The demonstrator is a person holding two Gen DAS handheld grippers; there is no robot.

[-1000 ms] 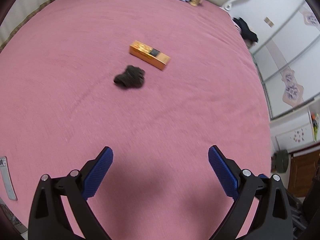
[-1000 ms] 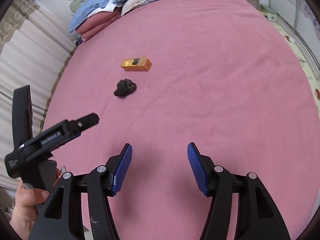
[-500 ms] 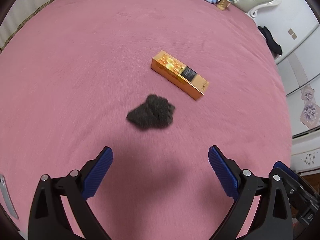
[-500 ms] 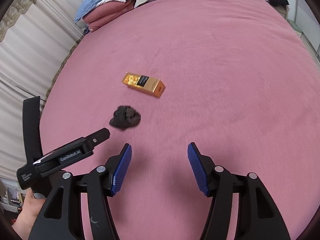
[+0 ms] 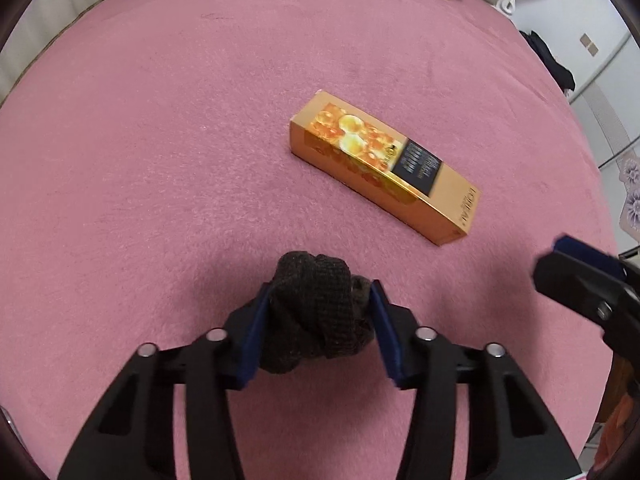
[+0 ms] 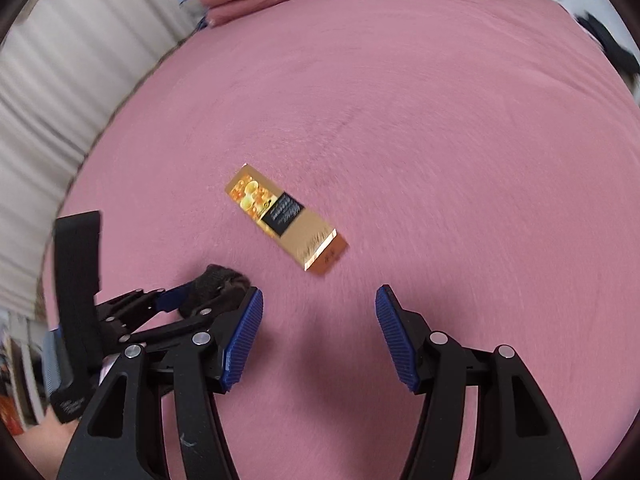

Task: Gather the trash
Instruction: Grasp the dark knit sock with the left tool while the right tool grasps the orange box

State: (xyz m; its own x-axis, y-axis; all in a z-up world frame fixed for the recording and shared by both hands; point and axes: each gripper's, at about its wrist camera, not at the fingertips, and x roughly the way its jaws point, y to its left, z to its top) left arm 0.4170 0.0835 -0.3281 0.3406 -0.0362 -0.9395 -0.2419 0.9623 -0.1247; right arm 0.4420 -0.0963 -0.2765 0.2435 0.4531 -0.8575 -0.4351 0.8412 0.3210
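While left gripper [image 5: 320,320] clamps black wad [image 5: 316,312] | right gripper [image 6: 318,340] agape

**Colours on the bed**

I see a plain pink bed cover [image 5: 160,160]. The knitted wad [image 5: 316,312] is black-brown. The box [image 5: 384,168] is gold-orange with yellow bubble shapes and a black label panel. My left tool [image 5: 320,328] and right tool [image 6: 320,340] are black with ribbed blue pads [image 6: 244,344]. The curtain [image 6: 60,100] is off-white, striped by folds
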